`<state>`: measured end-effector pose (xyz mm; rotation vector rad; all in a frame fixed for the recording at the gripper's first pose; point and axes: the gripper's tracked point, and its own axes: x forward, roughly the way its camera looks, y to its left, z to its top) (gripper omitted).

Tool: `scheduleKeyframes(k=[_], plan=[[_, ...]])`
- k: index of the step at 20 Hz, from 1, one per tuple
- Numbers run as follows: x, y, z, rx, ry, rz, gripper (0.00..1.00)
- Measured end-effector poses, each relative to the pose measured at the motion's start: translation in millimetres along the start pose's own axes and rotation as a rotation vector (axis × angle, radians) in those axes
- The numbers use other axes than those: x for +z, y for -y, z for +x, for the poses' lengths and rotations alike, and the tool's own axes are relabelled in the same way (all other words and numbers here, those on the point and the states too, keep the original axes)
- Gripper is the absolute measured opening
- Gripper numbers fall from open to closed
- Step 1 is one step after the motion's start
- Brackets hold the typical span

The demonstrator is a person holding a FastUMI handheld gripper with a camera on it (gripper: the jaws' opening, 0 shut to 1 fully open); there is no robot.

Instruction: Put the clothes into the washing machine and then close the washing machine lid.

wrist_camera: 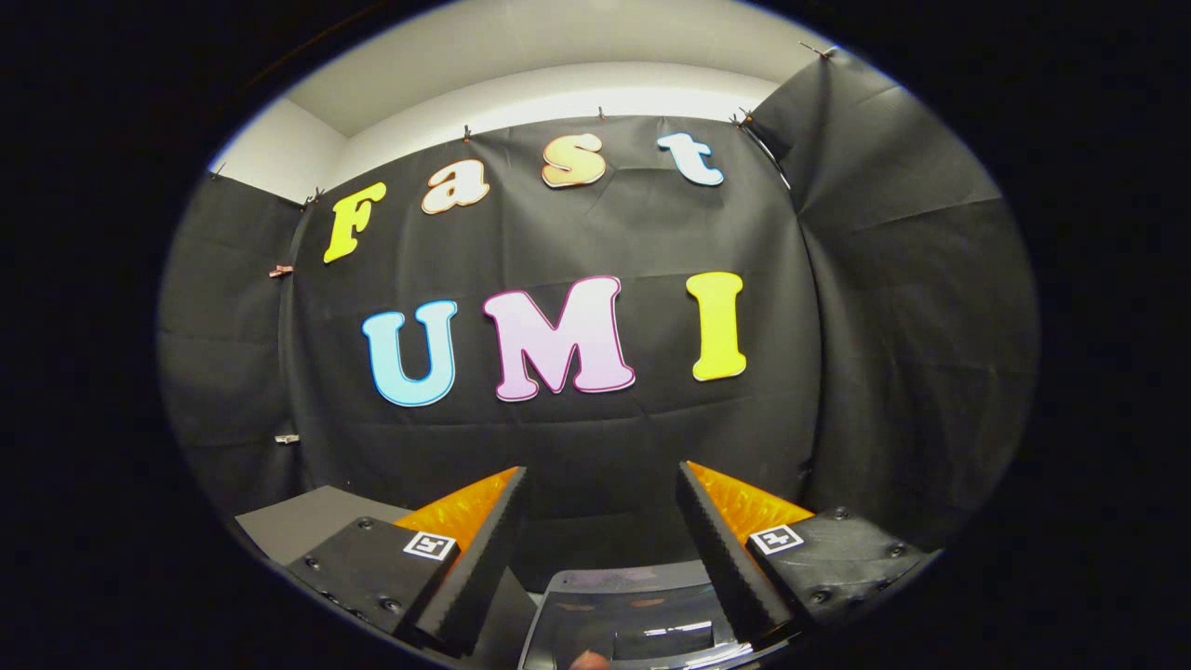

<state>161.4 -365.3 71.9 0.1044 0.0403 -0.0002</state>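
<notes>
Black cloth (595, 437) is hung across the back and both sides of the booth, pinned along its top edge by small clips, with a white wall (558, 93) seen above it. Creases are seen in the cloth, most of them on the right-hand panel, which is folded in at an angle to the back one. At the lower left, a grey table (307, 521) is seen, its far corner reaching toward the cloth. The hand-held gripper (603, 502) is raised and pointed at the back cloth, with its two fingers spread well apart and nothing held between them. Each finger (484, 549) is faced with a black ribbed pad on its inner side and backed with orange, and a small square black-and-white marker is fixed on the black block at each finger's base. Below and between the fingers, close under the gripper, the washing machine (633, 614) is seen from above as a grey top with a dark, glossy lid panel in which light is reflected. Whether the lid is open or closed cannot be told. At the near edge of the washing machine, a fingertip (588, 661) is just seen.
</notes>
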Motion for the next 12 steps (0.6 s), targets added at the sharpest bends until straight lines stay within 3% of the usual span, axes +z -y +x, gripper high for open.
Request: scheduleKeyframes(k=[12], plan=[[14.1,-10.9,-2.9,0.018,0.025,-0.023,0.99]])
